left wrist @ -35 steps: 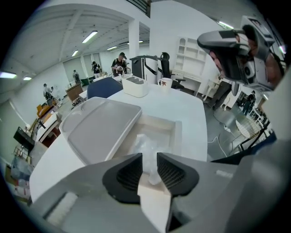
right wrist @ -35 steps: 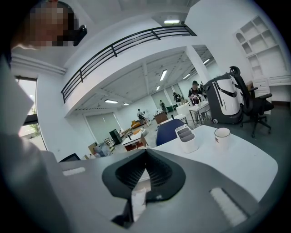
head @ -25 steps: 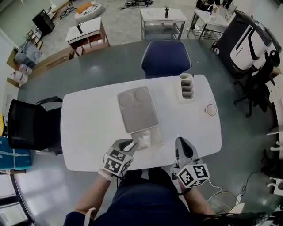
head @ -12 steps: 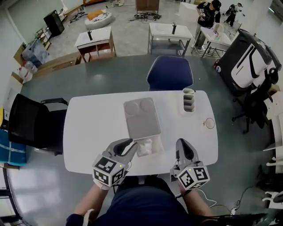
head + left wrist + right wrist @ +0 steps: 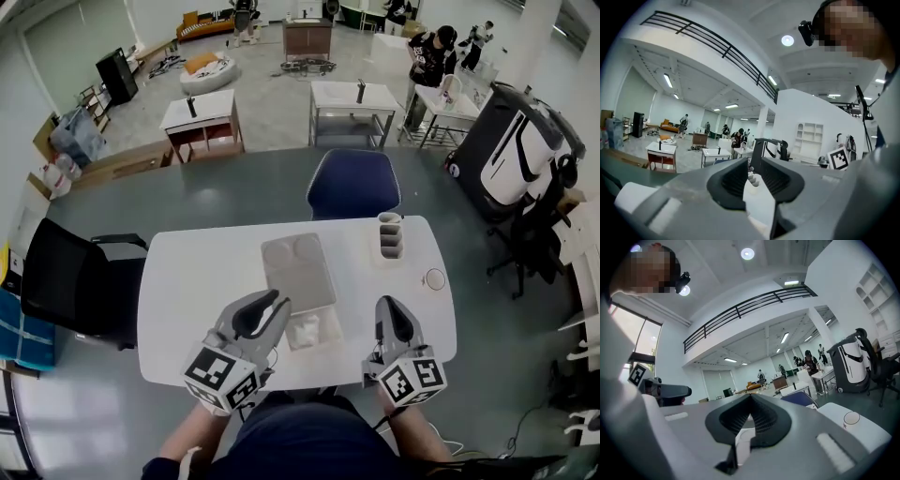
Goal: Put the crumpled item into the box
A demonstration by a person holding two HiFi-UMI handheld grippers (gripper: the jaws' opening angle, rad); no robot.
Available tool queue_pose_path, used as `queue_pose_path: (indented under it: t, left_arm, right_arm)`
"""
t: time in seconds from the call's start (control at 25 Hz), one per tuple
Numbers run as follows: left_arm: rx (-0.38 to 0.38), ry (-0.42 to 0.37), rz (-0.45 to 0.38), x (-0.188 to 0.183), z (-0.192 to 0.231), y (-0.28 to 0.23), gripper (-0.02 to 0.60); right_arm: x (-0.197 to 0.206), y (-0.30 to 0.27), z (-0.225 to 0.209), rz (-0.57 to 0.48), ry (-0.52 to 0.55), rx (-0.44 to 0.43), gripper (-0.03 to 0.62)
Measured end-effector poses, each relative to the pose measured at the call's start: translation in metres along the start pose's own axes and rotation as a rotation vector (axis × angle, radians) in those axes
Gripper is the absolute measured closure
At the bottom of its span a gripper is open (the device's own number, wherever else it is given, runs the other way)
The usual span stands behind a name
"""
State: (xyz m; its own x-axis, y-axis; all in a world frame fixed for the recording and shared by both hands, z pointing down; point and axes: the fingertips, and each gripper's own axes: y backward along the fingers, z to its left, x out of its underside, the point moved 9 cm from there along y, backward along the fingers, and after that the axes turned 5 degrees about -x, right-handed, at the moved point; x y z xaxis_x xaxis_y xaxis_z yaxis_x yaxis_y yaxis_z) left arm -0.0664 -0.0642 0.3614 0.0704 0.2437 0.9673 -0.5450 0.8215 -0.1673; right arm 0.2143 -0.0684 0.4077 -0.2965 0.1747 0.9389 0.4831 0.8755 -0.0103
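Tabletop [image 5: 202,281] white; crumpled item [image 5: 305,330] at its 6 o'clock looks soft, light: pinch any fold; left gripper [image 5: 279,302] fingers barely parted, empty.

Brightly and evenly lit from overhead by round ceiling lamps [image 5: 747,253] and strip lights [image 5: 668,80]. Barely shadowed on the white bench [image 5: 187,281]. Strongly bent at the edges (fisheye, with dark corners in both gripper views). Slightly soft on the near fingers [image 5: 726,180].
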Motion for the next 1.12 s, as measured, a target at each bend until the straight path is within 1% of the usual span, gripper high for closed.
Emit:
queue_pose_path:
  t: [0.16, 0.32, 0.48, 0.64, 0.76, 0.96, 1.12]
  left_arm:
    - [0.004, -0.002, -0.035, -0.009, -0.005, 0.003, 0.486]
    - [-0.007, 0.004, -0.067, -0.013, -0.006, 0.006, 0.486]
    - [-0.028, -0.031, -0.091, -0.017, -0.005, 0.007, 0.486]
    - [-0.023, -0.050, -0.114, -0.019, -0.009, 0.009, 0.488]
    - [-0.029, -0.065, -0.136, -0.021, -0.008, 0.009, 0.489]
    - [-0.044, -0.056, -0.143, -0.018, -0.002, 0.005, 0.497]
    - [-0.044, -0.052, -0.136, -0.016, 0.001, 0.002, 0.497]
  right_arm:
    - [-0.011, 0.004, 0.003, -0.035, 0.015, 0.002, 0.592]
    - [-0.017, 0.006, 0.002, -0.053, 0.055, 0.014, 0.592]
    - [-0.025, 0.003, 0.005, -0.075, 0.091, 0.008, 0.592]
    - [-0.030, 0.001, 0.011, -0.092, 0.150, -0.002, 0.592]
    - [-0.031, 0.000, 0.014, -0.103, 0.155, -0.012, 0.592]
    - [-0.036, -0.002, 0.015, -0.136, 0.161, -0.034, 0.592]
    - [-0.035, -0.005, 0.015, -0.131, 0.168, -0.039, 0.592]
